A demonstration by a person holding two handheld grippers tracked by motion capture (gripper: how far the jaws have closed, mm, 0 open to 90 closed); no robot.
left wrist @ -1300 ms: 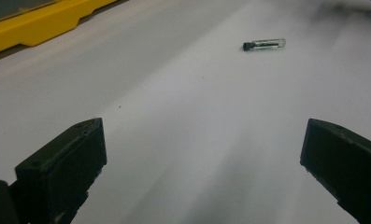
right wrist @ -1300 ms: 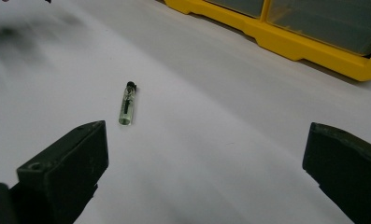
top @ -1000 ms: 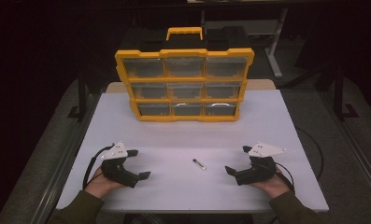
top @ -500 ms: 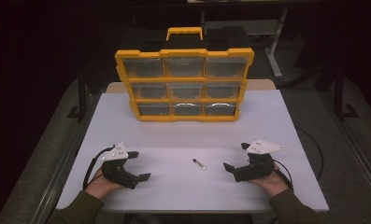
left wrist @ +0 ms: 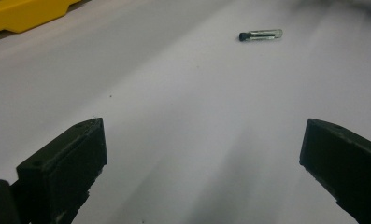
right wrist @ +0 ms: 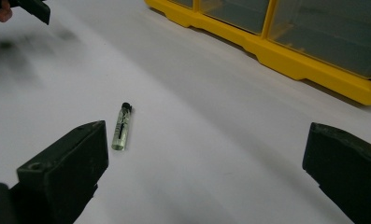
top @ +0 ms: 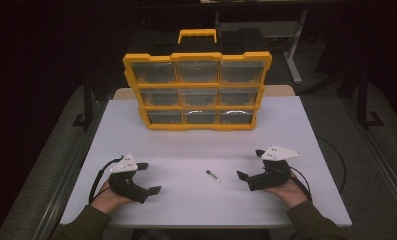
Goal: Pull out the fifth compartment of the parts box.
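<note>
- Vial lies flat on the bare white table, between the two grippers, toward the near edge and a bit right of its middle.
- Small clear tube with a black cap; cap end points toward the far-left corner, glass end toward the near-right one, so the long axis runs on a slant across the table.
- Right gripper is the nearer one: vial sits just to its left, close to the lower jaw tip. In the right gripper view the vial lies just ahead of the left jaw, off the centre of the gap, cap away from the camera.
- Left gripper is well apart from it; in the left gripper view the vial is far ahead and off to the right, lying crosswise.
- Both grippers have jaws spread wide, holding nothing, touching nothing; each rests low at the near edge in a hand.
- Yellow organizer stands upright toward the far edge, drawers closed as far as I can tell, well apart from the vial.
- Judgement: right gripper is set for the pick; it needs a short shift left to centre the vial between the jaws, and to close across the short axis.
</note>
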